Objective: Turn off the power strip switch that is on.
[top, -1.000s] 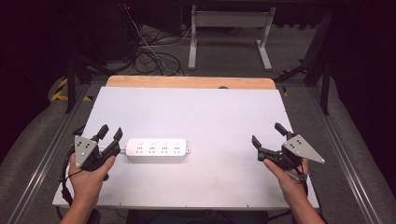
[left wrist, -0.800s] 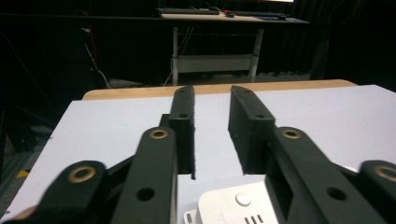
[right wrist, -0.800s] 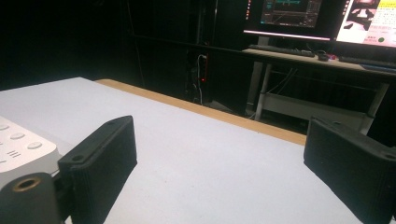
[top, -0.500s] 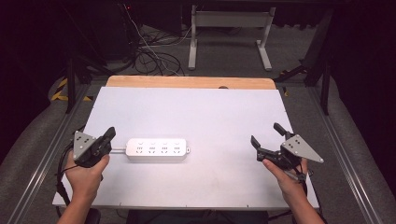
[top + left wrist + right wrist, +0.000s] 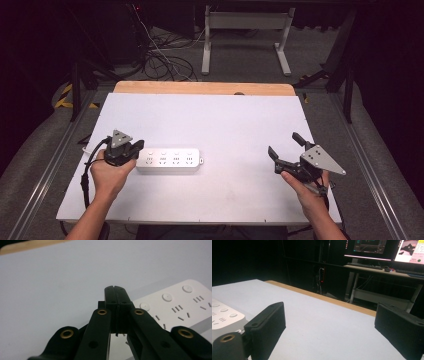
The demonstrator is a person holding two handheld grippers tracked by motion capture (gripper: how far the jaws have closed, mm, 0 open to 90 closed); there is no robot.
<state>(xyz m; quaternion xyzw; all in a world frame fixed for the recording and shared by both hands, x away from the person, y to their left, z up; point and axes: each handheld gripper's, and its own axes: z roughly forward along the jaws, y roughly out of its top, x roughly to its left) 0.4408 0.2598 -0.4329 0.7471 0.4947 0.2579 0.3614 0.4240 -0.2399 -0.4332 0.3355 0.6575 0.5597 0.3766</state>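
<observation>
A white power strip (image 5: 169, 160) with several sockets lies flat on the white tabletop (image 5: 225, 120), left of centre. My left gripper (image 5: 137, 147) is shut with nothing between its jaws, and its tips are at the strip's left end. In the left gripper view the closed jaws (image 5: 115, 290) point across the strip's (image 5: 175, 305) near corner; I cannot tell if they touch it. My right gripper (image 5: 283, 143) is open and empty near the table's right side, well apart from the strip. In the right gripper view its jaws (image 5: 329, 320) stand wide, with the strip (image 5: 222, 315) at far left.
A wooden strip (image 5: 200, 88) runs along the table's far edge. Beyond it are floor cables (image 5: 165, 60) and a white desk frame (image 5: 245, 35). Lit monitors (image 5: 367, 246) stand on a desk behind the table. Bare white surface lies between the two grippers.
The left gripper's jaws have closed on nothing, and the hand has moved right, up to the power strip's left end. The right gripper has stayed where it was, still open.
</observation>
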